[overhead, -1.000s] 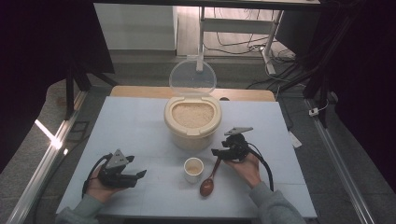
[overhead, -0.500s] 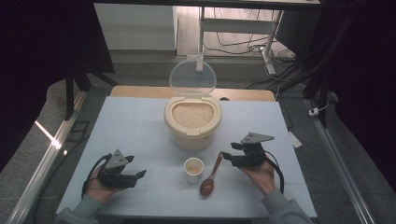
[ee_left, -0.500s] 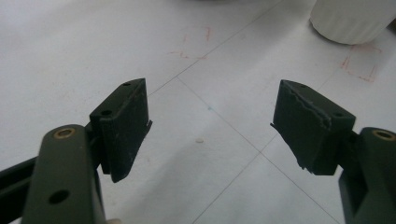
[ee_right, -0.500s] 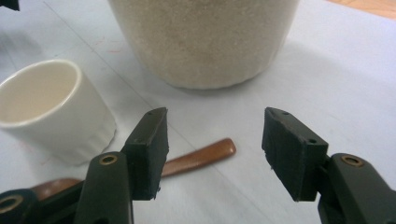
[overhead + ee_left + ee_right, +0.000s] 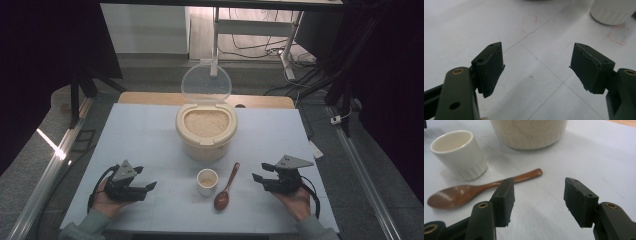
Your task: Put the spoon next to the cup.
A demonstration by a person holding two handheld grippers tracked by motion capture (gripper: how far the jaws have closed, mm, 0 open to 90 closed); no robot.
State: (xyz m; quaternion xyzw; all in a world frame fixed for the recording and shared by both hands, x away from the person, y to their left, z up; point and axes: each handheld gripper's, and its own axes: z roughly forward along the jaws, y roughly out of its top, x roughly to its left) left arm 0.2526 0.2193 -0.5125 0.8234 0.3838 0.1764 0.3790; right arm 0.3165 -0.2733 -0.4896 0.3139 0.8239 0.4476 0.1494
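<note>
Brown wooden spoon [image 5: 225, 187], lower centre: light, stiff; grip mid-handle | right hand-held gripper [image 5: 263, 173] spread | left hand-held gripper [image 5: 144, 178] spread, empty

One table [image 5: 150, 135]; one rice container [image 5: 206, 131] with one clear lid [image 5: 205, 83]; one small white cup [image 5: 207, 181]; one wooden spoon [image 5: 226, 187]; two handheld grippers, left gripper [image 5: 143, 178] and right gripper [image 5: 263, 172].
</note>
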